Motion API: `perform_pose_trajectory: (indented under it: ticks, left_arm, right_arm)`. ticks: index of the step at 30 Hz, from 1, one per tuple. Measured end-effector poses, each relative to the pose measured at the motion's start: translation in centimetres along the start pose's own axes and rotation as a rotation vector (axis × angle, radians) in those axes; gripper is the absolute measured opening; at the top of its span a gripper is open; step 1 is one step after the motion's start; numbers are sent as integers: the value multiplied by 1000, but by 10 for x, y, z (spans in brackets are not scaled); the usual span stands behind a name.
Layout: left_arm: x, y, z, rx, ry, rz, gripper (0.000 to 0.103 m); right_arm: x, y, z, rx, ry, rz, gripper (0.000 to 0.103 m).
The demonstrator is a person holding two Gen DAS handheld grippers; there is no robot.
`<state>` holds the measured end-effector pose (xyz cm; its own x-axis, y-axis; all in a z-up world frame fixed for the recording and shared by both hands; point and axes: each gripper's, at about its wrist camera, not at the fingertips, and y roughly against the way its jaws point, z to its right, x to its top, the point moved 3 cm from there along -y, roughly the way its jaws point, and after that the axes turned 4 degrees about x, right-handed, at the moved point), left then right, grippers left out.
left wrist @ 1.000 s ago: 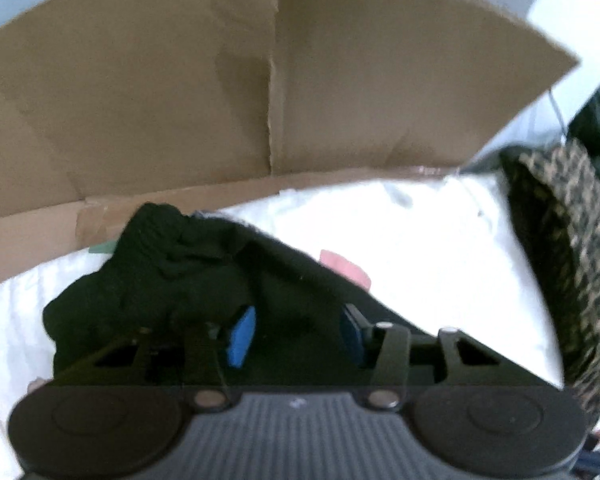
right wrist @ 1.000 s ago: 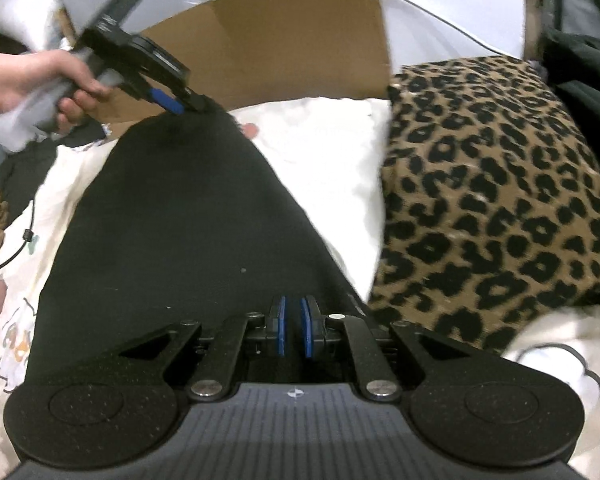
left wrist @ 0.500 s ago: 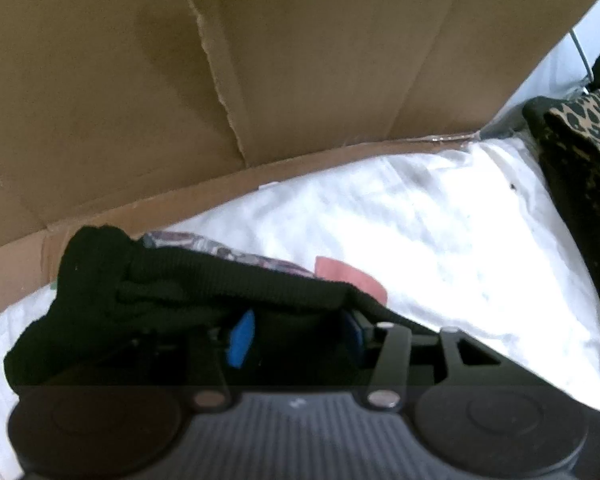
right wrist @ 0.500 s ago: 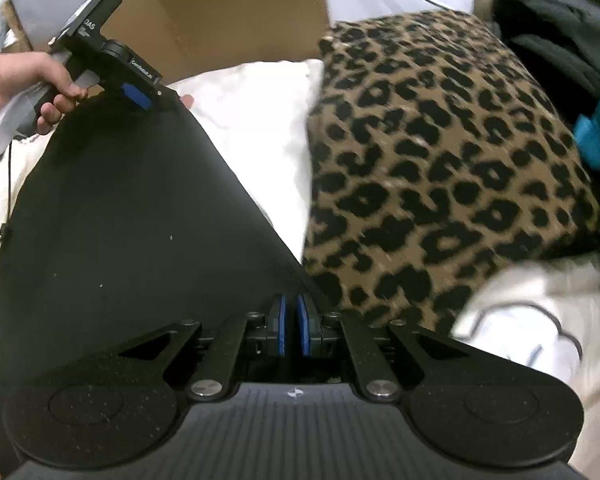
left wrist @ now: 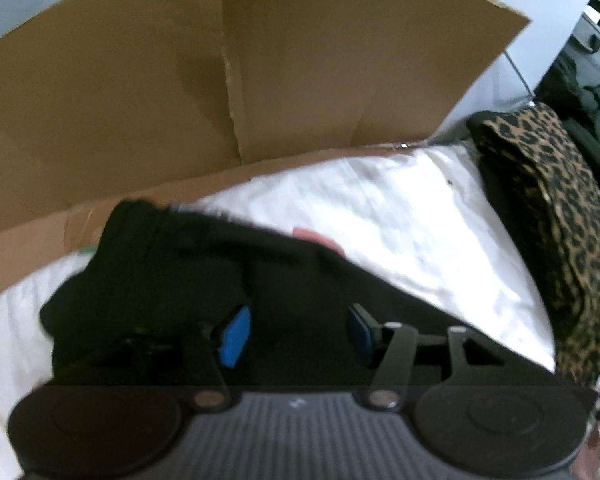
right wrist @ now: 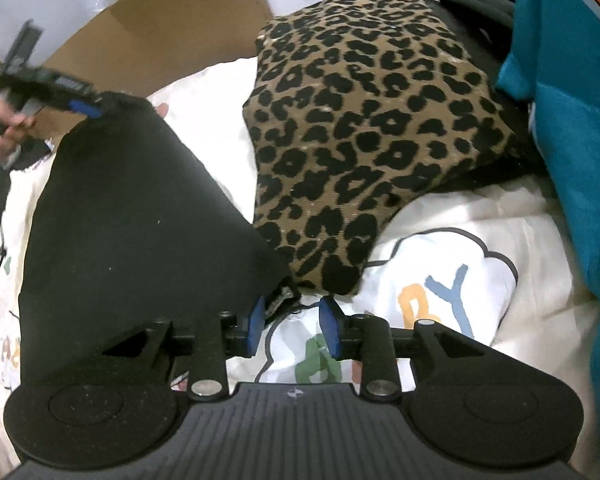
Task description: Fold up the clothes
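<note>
While black garment (right wrist: 140,216) lies spread on white printed bedsheet (right wrist: 440,280), I see right gripper (right wrist: 292,326) with blue pads (right wrist: 256,326) parted, released, garment's near corner just beside left pad. Far corner bunched at left gripper (left wrist: 296,332); its pads stand apart over black fabric, nothing pinched between them as far as I can tell. Hand (right wrist: 4,136) holds left tool. Leopard-print cloth (right wrist: 372,120) right of garment, touching its edge. Cardboard panel (left wrist: 260,80) behind. Teal garment (right wrist: 572,120) at far right.
</note>
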<state>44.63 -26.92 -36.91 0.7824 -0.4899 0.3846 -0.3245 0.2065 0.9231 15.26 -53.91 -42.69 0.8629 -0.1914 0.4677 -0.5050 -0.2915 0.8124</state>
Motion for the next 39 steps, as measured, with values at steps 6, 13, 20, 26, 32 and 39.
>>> perform_pose_trajectory:
  ticks: [6,13,20,26,32,39]
  left_arm:
    - [-41,32,-4,27,68,-6,58]
    - [-93,62,-13,85,127,-21,58]
    - [-171,78,-27,123,241,-85,58]
    - [-213,85,-31,133,292,-115,57]
    - [-237,92,-27,124,377,-92,57]
    - [-260,101,-22,113,454,-65,59]
  right_arm:
    - [7,-4,1,30,-20,38,37]
    - [18,-19,-9,62,15,68,37]
    - [13,-38,-8,51,12,35,11]
    - [11,-37,-13,18,86,-7,7]
    - [20,-41,-19,-26,125,-78,9]
    - [46,-20,-45,10,218,-154,43]
